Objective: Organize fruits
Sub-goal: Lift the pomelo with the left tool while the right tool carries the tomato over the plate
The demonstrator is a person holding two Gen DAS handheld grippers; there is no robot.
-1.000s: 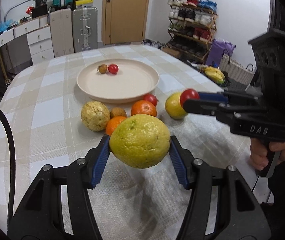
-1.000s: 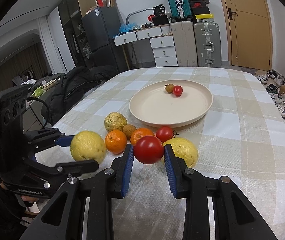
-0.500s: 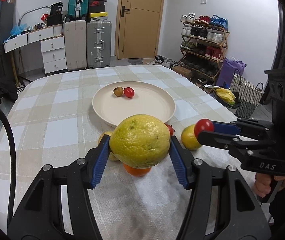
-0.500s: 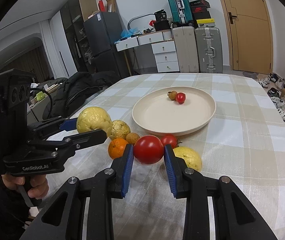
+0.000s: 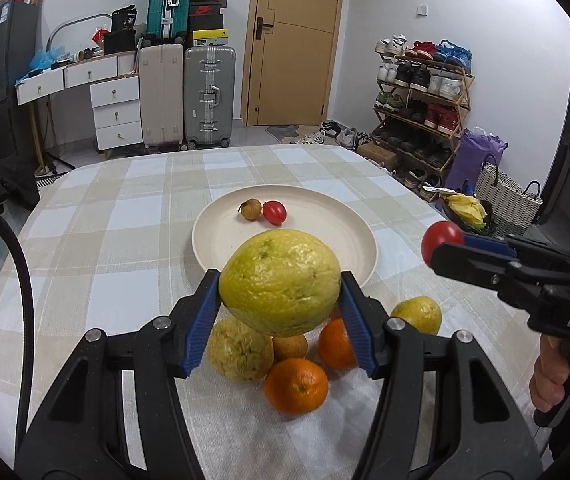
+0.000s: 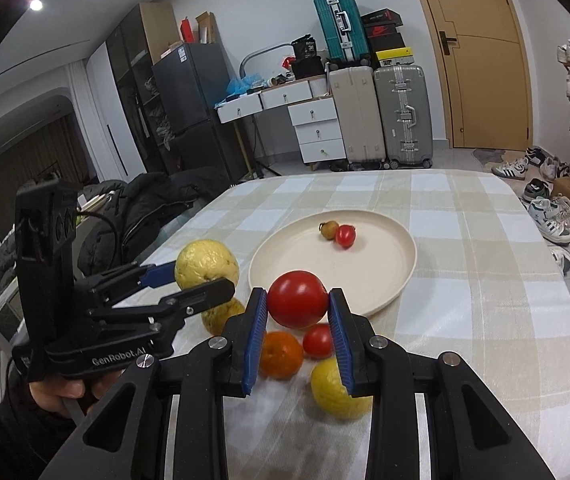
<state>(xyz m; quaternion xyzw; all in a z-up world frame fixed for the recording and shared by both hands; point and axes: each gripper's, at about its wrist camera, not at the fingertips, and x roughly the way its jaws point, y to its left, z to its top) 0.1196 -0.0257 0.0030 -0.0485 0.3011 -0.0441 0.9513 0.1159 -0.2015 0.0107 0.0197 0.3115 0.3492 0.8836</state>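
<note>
My left gripper [image 5: 281,300] is shut on a large yellow-green citrus [image 5: 281,280], held above the fruit pile in front of the cream plate [image 5: 333,248]. My right gripper [image 6: 297,312] is shut on a red tomato [image 6: 297,304], held above the table near the plate's [image 6: 385,264] front rim. The plate holds a small brown fruit [image 5: 251,209] and a small red tomato [image 5: 275,213]. On the cloth below lie two oranges [image 5: 296,386], a bumpy yellow fruit [image 5: 239,354], a yellow lemon [image 6: 335,394] and a small tomato [image 6: 317,341].
The checked tablecloth [image 5: 117,216] covers a rounded table. Beyond it stand suitcases [image 5: 209,96], white drawers [image 5: 117,112], a door and a shoe rack [image 5: 425,100]. A dark coat [image 6: 149,208] lies by the table's left side.
Both grippers have risen and moved forward toward the plate with their fruits still held. The fruit pile now lies lower in both views.
</note>
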